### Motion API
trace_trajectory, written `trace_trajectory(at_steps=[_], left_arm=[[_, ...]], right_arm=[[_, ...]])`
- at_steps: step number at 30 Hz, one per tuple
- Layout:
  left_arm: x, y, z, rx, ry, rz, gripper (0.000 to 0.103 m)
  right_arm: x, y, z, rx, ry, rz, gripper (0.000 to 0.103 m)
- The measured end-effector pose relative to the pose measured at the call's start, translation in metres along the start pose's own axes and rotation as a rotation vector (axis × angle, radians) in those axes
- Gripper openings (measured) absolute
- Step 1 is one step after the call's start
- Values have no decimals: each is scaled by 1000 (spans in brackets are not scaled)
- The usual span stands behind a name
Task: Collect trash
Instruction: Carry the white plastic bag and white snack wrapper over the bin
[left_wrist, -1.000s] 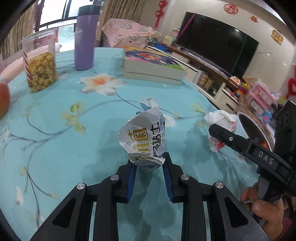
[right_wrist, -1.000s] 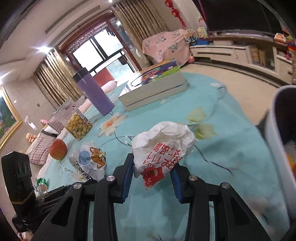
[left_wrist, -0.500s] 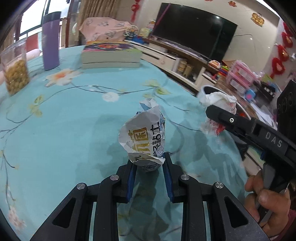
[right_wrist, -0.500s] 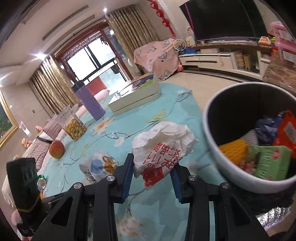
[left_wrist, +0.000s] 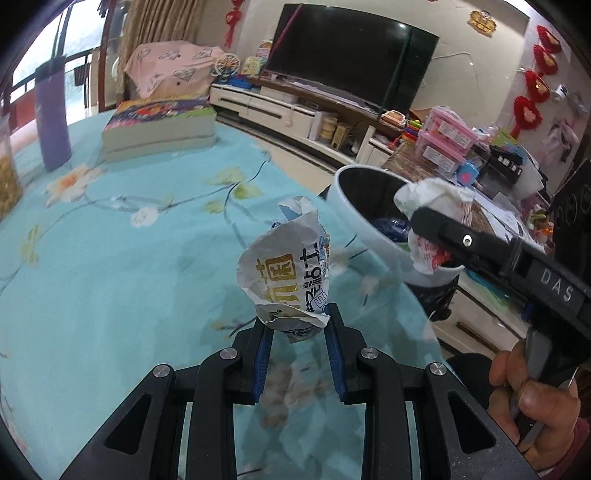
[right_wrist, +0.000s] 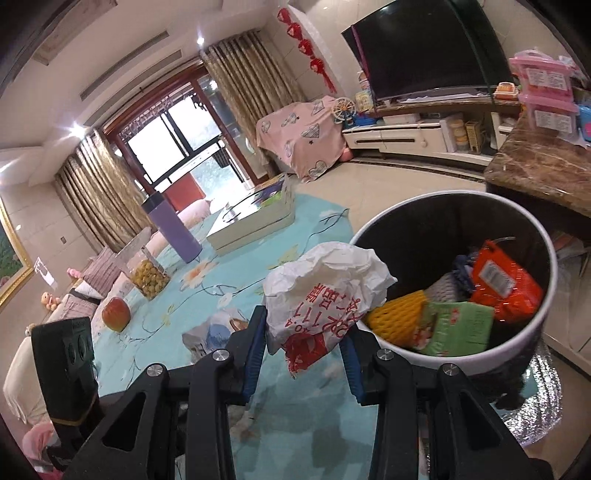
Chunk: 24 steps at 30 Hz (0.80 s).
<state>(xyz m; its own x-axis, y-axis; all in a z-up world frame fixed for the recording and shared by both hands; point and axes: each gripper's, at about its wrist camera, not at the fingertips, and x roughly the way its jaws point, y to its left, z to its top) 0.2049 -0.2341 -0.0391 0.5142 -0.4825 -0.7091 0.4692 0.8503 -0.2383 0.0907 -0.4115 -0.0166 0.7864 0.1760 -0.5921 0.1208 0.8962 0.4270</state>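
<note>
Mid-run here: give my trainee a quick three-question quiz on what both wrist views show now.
1. True or false: the left gripper is empty.
2. What colour is the print on the white bag that the right gripper holds?
3. Which lies in the bin? A: red apple. B: orange packet. C: purple bottle.

Key: 1 false, its fingers clamp a crumpled wrapper. 2 red. 3 B.
</note>
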Motion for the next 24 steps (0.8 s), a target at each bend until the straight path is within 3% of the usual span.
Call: trace_trajectory(at_steps=[24], left_arm=[[15, -49, 26, 119, -16, -1, 27]], right_arm=[[-40, -42, 9, 32, -52, -102, 38]])
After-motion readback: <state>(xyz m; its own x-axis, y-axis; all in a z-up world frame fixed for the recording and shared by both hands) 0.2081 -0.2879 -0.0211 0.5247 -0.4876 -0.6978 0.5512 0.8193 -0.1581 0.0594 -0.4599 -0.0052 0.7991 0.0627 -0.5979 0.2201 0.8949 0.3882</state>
